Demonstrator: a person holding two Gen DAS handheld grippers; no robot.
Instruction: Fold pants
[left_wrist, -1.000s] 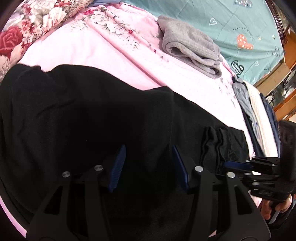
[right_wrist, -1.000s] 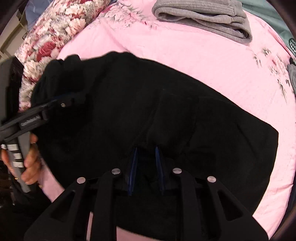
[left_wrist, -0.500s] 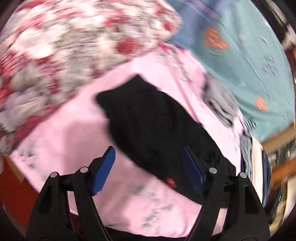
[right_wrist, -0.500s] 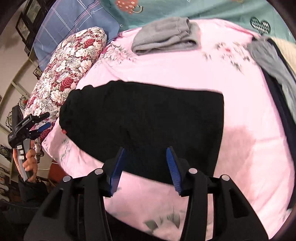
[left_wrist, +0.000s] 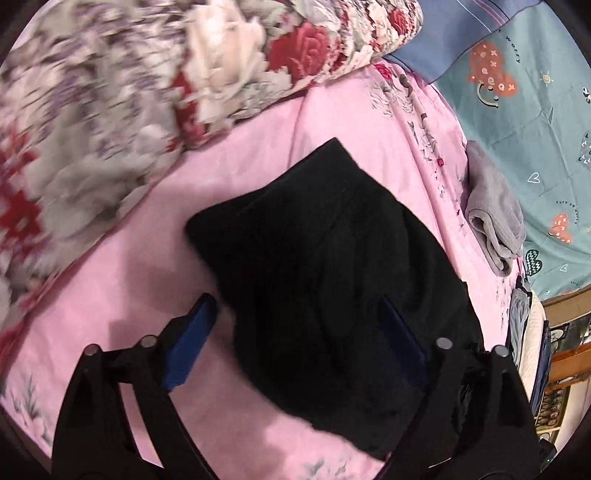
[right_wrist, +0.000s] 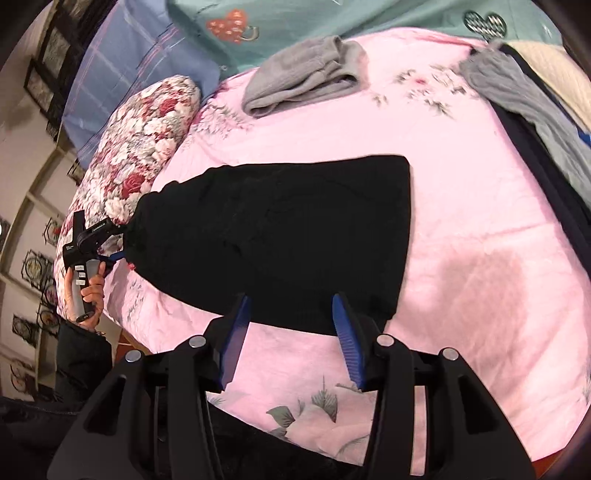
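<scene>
The black pants (right_wrist: 295, 236) lie folded flat on the pink floral sheet (right_wrist: 480, 229); they also fill the middle of the left wrist view (left_wrist: 325, 266). My left gripper (left_wrist: 295, 325) is open and empty, hovering over the near end of the pants. In the right wrist view the left gripper (right_wrist: 122, 243) sits at the pants' left end. My right gripper (right_wrist: 291, 325) is open and empty, above the sheet just in front of the pants' near edge.
Folded grey pants (right_wrist: 306, 81) lie at the far side of the bed, also in the left wrist view (left_wrist: 495, 218). A floral pillow (right_wrist: 136, 144) is at the left. More clothes (right_wrist: 535, 110) are piled along the right edge. Teal bedding (left_wrist: 535, 110) lies behind.
Both grippers let go of the black pants, opened wide and pulled back and up. The pants now lie folded on the sheet. The left gripper swung to the pants' left end.
</scene>
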